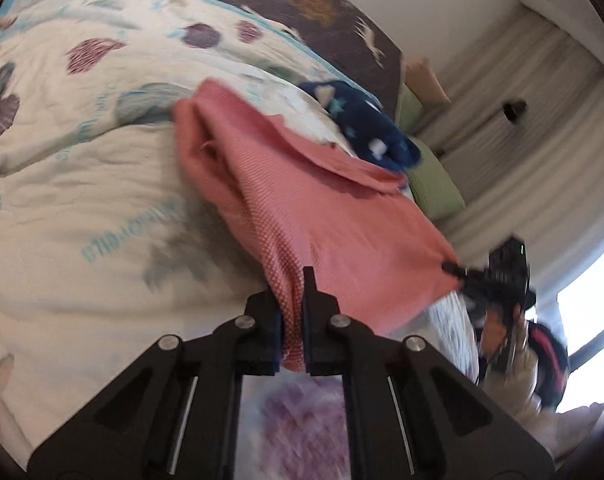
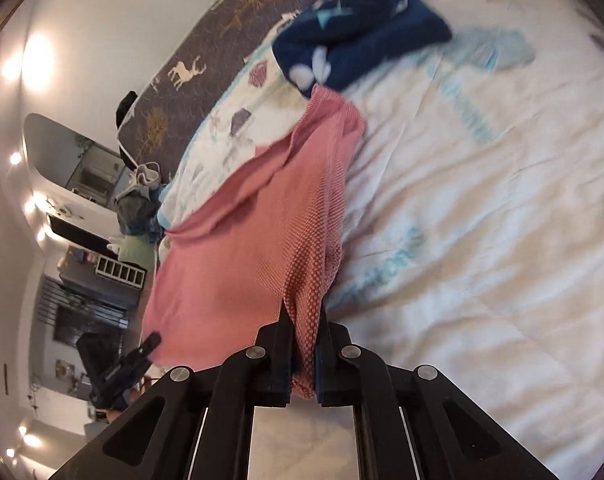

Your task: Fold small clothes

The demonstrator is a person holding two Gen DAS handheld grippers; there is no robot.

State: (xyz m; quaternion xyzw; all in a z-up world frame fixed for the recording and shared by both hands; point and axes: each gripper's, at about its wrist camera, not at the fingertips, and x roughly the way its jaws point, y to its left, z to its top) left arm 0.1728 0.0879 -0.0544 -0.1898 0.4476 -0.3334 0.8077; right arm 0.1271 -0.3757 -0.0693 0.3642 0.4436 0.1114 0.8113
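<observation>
Bedroom with white walls and curtained window (image 1: 541, 128), bed under a white seashell-print quilt (image 1: 102, 184), wide bare quilt beside the clothes, pink garment (image 1: 302, 208) stretched above the bed edge, left tool (image 1: 293, 308) and right tool (image 2: 302, 344) each clamped tight on one corner, navy star-print garment (image 2: 361, 52) lying just beyond.

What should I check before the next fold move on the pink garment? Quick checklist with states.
1. Left hand-held gripper clamped on the pink garment: ok, fabric is pinched between its jaws.
2. Right hand-held gripper clamped on the same garment: ok, a corner is bunched between its jaws.
3. Garment spread flat between the two grips: not ok, it sags with a folded-over flap.
4. Far end clear of the navy star-print garment: cannot tell, they meet or overlap in both views.
5. Bare quilt to lay the garment on: ok, open area beside it.
6. Image sharpness: not ok, both views show motion blur.
</observation>
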